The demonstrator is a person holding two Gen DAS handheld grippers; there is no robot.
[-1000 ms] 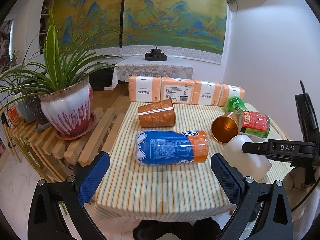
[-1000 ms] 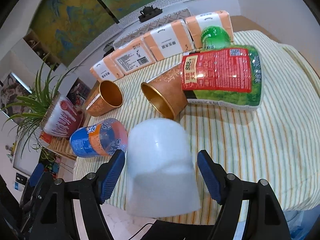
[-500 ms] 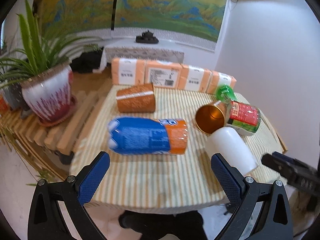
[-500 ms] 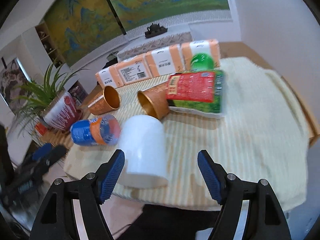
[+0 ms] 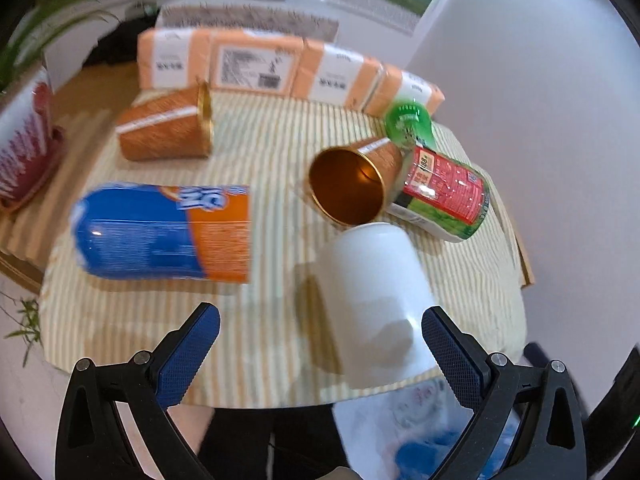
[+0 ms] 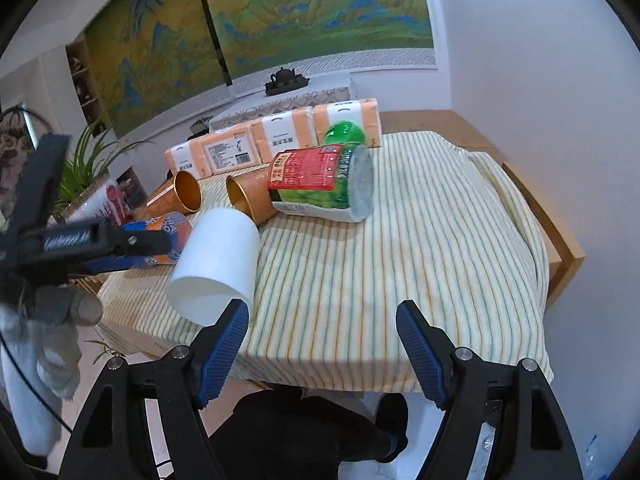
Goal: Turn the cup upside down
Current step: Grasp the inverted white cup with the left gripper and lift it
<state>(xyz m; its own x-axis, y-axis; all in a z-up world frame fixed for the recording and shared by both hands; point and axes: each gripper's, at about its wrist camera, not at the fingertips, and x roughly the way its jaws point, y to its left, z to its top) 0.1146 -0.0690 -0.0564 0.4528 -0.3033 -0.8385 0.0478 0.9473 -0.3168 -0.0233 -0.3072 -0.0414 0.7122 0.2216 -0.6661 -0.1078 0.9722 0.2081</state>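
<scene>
On striped tablecloth (image 5: 276,332), tipped white cup (image 5: 376,304)

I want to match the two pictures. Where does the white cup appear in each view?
Left wrist view: the white cup lies on its side, lower right of centre, near the right fingertip.
Right wrist view: the white cup lies left of centre, above the left fingertip.
Shared landmark: the gold-lined orange cup just behind it.

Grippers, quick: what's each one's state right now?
Left gripper: open, holding nothing; the white cup lies between its fingers.
Right gripper: open, empty.
</scene>
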